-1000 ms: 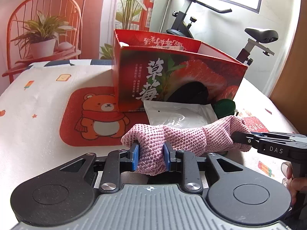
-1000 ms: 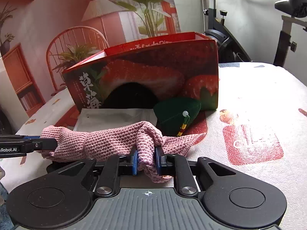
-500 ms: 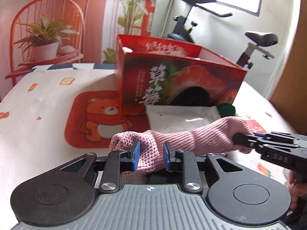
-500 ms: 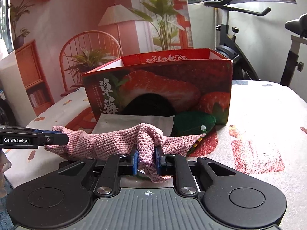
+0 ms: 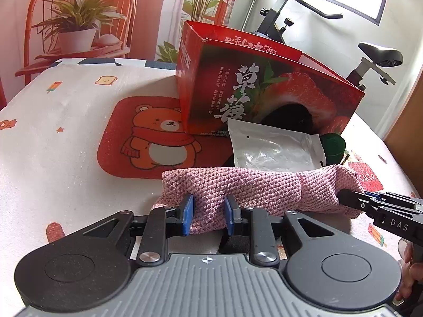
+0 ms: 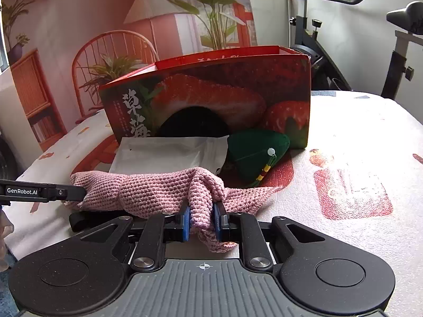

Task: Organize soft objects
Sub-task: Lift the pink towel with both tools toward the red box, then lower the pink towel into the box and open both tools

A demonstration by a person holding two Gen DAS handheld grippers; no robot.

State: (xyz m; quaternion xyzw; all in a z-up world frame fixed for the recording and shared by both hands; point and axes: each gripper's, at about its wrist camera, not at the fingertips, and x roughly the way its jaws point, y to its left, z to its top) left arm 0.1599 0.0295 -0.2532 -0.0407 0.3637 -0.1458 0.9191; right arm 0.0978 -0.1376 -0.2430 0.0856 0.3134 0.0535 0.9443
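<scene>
**Pink knit held at both ends above the tablecloth**

Tongs first. My left gripper [image 5: 208,214] has its blue pads [image 5: 188,214] on either side of a thick fold of the pink knitted cloth [image 5: 253,187], and its jaws are closing on that fold, which bulges between them and hangs a little below. My right gripper [image 6: 201,220] is pinched tight on a narrower twist of the same cloth [image 6: 164,187], with a short tail of knit drooping beneath the pads. In the left view the right gripper's black fingers come in from the right edge and bite the far end of the cloth; in the right view the left gripper's finger comes in from the left edge and meets the other end. So the cloth runs between my two hands as a bunched, rumpled band, sagging slightly in the middle.

Just behind the cloth lies a flat white plastic pouch [image 5: 275,148] on the tablecloth [image 5: 53,142]. Beside it, to its right, sits a dark green stuffed pyramid [image 6: 253,155] with a bead and a striped cord hanging from it. Both rest against the front of the red strawberry box [image 5: 264,95], which stands open at the top. To the left of the box the cloth on the table bears a red patch with a bear [image 5: 156,142]. Farther back stand a red wire chair with a potted plant [image 5: 76,26] and an exercise bike [image 5: 370,55].
</scene>
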